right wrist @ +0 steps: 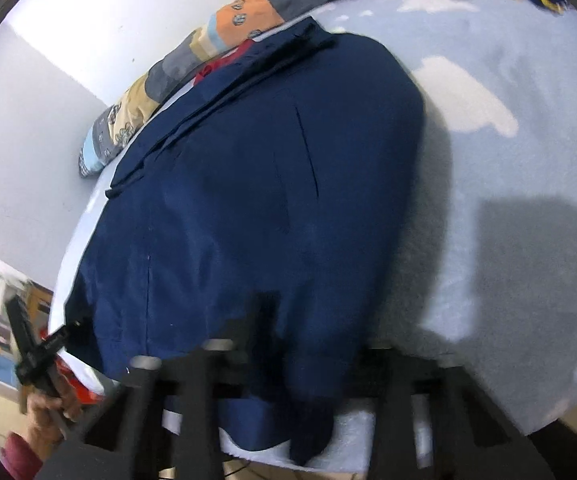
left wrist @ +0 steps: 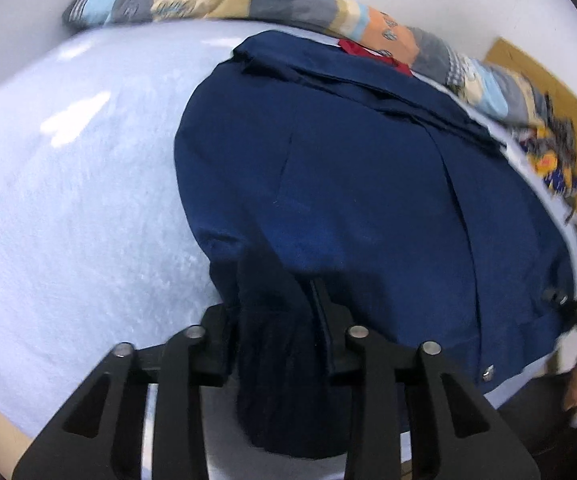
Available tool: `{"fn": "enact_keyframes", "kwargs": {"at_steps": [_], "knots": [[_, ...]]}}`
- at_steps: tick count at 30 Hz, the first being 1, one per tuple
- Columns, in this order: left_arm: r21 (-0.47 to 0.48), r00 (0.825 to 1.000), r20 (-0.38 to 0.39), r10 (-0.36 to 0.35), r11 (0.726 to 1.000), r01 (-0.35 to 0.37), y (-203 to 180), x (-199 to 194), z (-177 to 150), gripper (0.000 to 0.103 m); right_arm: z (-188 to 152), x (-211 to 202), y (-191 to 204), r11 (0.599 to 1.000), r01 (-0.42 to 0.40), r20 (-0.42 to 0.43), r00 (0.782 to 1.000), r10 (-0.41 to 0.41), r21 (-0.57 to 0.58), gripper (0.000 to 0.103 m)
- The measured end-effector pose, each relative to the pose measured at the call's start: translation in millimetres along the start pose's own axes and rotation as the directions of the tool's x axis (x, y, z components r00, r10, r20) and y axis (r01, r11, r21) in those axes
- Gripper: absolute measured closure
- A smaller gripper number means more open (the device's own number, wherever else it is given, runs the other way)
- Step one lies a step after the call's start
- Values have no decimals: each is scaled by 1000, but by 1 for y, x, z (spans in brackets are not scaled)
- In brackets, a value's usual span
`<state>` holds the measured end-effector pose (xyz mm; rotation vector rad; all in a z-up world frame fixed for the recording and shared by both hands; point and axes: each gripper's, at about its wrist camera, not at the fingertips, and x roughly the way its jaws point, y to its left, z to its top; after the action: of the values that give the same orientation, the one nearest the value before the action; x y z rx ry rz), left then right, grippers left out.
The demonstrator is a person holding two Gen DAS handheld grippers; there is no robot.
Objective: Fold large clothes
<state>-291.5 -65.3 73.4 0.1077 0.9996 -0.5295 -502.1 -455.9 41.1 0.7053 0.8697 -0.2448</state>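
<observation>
Navy garment (left wrist: 348, 168) lies spread flat on the light-blue bed (left wrist: 68, 200), near hem hanging over the front edge. Left hand-held gripper (left wrist: 276, 344) is clamped on a bunched hem corner; right hand-held gripper (right wrist: 300, 360) appears to pinch the opposite hem corner, though blurred. Judged: both grips set to lift the hem for a fold toward the far end.

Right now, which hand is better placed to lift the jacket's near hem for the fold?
Left, probably. The left gripper has the jacket hem bunched between its fingers; the right gripper is too blurred in its own view to confirm a grip.
</observation>
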Motion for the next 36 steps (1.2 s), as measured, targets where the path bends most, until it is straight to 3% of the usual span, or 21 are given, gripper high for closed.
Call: {"fn": "enact_keyframes", "kwargs": {"at_steps": [5,14,17,21,23,25,26,28,29,32,36], "knots": [[69,996,53,65,995,-69,-20,-13,-2,83,-1,-10,4,1000,-28,42,999,27,8,83],[87,998,38,42,995,-45,-31,-32,-20,84,-8,-45,9,999,-52,97,994,51,1,84],[102,999,33,14,995,-18,-37,-43,-33,86,-15,-55,8,998,-55,98,994,53,10,91],[144,1000,26,17,989,-21,-50,-42,-39,88,-21,-60,9,999,-37,100,994,36,15,91],[108,1000,18,15,994,-17,-44,-41,-36,87,-20,-58,6,999,-23,97,995,20,32,86],[46,1000,17,5,999,-6,-31,-42,-29,83,-18,-59,3,999,-4,93,996,0,48,81],[20,1000,23,13,1000,-14,-24,-43,-26,73,-16,-62,-1,998,9,100,995,-15,66,74],[-21,998,39,53,998,-52,-12,-45,-22,42,-15,-68,-9,995,11,117,993,-23,95,53],[-47,997,43,68,997,-66,-4,-46,-19,38,-14,-68,-14,993,14,124,992,-29,121,41],[-139,997,39,69,988,-63,21,-44,-10,35,-12,-64,-25,986,2,111,994,-21,168,40],[-217,999,-44,32,975,-41,37,-20,-5,35,-10,-47,-34,978,10,56,998,-22,209,39]]}}
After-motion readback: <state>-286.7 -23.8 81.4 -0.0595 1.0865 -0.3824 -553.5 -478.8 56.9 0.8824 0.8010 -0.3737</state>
